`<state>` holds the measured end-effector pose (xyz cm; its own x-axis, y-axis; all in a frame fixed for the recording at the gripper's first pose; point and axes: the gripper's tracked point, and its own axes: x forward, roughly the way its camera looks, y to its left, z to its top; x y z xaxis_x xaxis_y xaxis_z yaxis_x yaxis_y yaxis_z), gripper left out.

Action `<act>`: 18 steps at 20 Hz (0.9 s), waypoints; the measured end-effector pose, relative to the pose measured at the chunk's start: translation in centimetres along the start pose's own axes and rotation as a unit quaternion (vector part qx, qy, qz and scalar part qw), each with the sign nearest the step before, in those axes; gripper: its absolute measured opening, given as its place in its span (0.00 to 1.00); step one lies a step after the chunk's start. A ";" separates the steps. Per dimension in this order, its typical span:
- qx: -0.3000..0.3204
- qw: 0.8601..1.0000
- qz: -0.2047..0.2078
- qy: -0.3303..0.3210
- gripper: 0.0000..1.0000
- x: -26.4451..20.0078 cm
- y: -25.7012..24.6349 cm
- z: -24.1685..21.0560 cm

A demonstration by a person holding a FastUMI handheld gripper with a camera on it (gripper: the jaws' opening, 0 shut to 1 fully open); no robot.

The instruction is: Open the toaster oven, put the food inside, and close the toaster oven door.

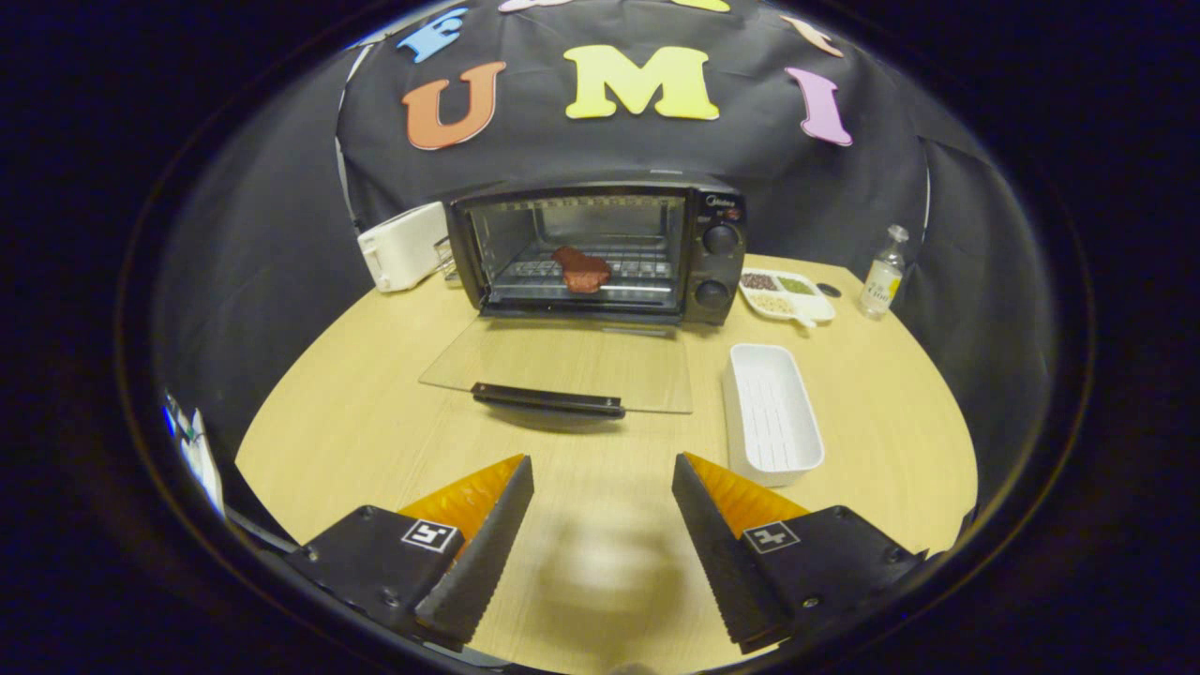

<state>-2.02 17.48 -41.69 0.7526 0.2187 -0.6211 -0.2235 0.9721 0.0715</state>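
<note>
Hovering above the wooden table (375, 412), the gripper (603, 467) is held with its two fingers spread wide apart and nothing between them; only bare tabletop and a soft shadow are seen in the gap. Straight ahead of the fingers, the toaster oven (600, 248) is found at the far side of the table, its glass door (562, 361) folded down flat toward the gripper, with the dark handle (547, 399) at the door's near edge, just beyond the fingertips. The food (582, 270), a reddish-brown piece, is seen resting on the wire rack (637, 272) inside the oven cavity. Ahead and to the right of the right finger, an empty white tray (771, 412) is set on the table, beside the open door. Farther right, past the oven, a divided dish (786, 293) of small items and a clear bottle (884, 274) are placed. To the left of the oven, a white appliance (405, 246) is seen against the booth wall.
</note>
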 end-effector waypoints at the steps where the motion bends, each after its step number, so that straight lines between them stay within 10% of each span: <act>1: 0.002 1.000 0.002 0.006 0.96 0.6 0.3 -0.4; 18: -0.021 0.999 0.003 0.047 0.96 10.4 2.2 -0.6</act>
<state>4.90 21.82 -48.48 0.6899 0.2144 -0.6914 -0.2556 0.9657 0.0444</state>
